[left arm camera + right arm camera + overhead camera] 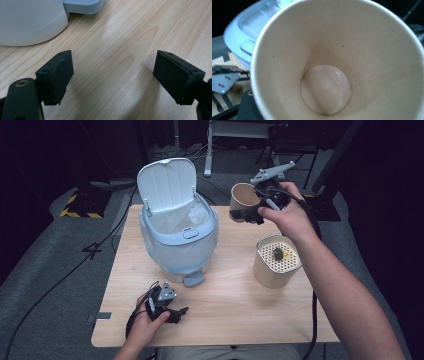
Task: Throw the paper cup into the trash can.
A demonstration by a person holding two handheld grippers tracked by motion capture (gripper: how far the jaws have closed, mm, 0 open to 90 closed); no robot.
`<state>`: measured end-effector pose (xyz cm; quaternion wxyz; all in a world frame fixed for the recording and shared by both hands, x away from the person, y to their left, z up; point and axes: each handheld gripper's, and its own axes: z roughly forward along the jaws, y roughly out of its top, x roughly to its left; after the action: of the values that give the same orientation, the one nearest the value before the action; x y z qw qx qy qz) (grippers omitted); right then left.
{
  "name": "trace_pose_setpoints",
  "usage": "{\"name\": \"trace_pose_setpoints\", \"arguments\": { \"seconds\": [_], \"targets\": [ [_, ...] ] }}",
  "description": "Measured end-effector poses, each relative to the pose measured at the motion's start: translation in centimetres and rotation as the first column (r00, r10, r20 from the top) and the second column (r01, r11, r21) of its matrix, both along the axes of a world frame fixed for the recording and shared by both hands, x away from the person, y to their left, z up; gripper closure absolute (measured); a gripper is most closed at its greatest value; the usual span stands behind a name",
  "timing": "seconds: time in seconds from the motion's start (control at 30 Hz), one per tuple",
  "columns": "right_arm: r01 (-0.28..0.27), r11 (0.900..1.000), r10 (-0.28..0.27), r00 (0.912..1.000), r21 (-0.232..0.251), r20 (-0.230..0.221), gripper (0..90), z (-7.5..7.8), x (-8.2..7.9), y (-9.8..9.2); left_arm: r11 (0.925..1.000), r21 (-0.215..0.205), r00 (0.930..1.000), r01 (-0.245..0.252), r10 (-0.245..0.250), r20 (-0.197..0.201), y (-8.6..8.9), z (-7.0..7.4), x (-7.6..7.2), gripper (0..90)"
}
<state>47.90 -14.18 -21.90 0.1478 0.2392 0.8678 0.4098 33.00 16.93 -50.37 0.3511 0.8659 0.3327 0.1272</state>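
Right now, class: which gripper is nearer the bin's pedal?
Left. The left gripper rests on the table just in front of the pedal; the right gripper holds a cup beyond the bin.

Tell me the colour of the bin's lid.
The bin's lid is pale blue-white, standing open. The high view shows it best.

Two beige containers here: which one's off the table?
The plain paper cup, tipped and held up in the right tongs. The other beige container, with a perforated insert, stands on the table.
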Motion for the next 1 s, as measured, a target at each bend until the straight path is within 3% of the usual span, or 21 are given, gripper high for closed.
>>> {"name": "trace_pose_setpoints", "arguments": {
  "seconds": [0.27, 0.57, 0.7, 0.9, 1.0],
  "targets": [
    [-0.062, 0.998, 0.062, 0.9980, 0.011, 0.015, 28.0, 0.4, 0.7, 5.2, 1.0000, 0.003, 1.0000, 0.001, -0.001, -0.001, 0.0, 0.0, 0.0, 17.1],
    [-0.097, 0.994, 0.095, 0.9951, 0.044, 0.028, 27.4, -0.6, 1.2, 9.4, 1.0000, 0.002, 1.0000, 0.003, -0.003, -0.004, 0.0, 0.0, 0.0, 16.8],
    [-0.081, 0.995, 0.079, 0.9963, 0.052, 0.035, 27.0, -1.8, 1.4, 11.1, 1.0000, 0.006, 1.0000, 0.002, -0.002, 0.001, -0.1, 0.0, 0.1, 16.3],
    [-0.060, 0.994, 0.061, 0.9981, 0.090, -0.010, 25.9, -3.3, 2.0, 12.7, 1.0000, 0.008, 1.0000, 0.002, -0.002, -0.001, -0.1, 0.0, 0.2, 15.7],
    [-0.064, 0.993, 0.065, 0.9977, 0.099, -0.015, 21.1, -3.7, 2.1, 13.3, 1.0000, 0.007, 1.0000, 0.002, -0.002, -0.001, -0.1, 0.0, 0.2, 15.6]
  ]
}}
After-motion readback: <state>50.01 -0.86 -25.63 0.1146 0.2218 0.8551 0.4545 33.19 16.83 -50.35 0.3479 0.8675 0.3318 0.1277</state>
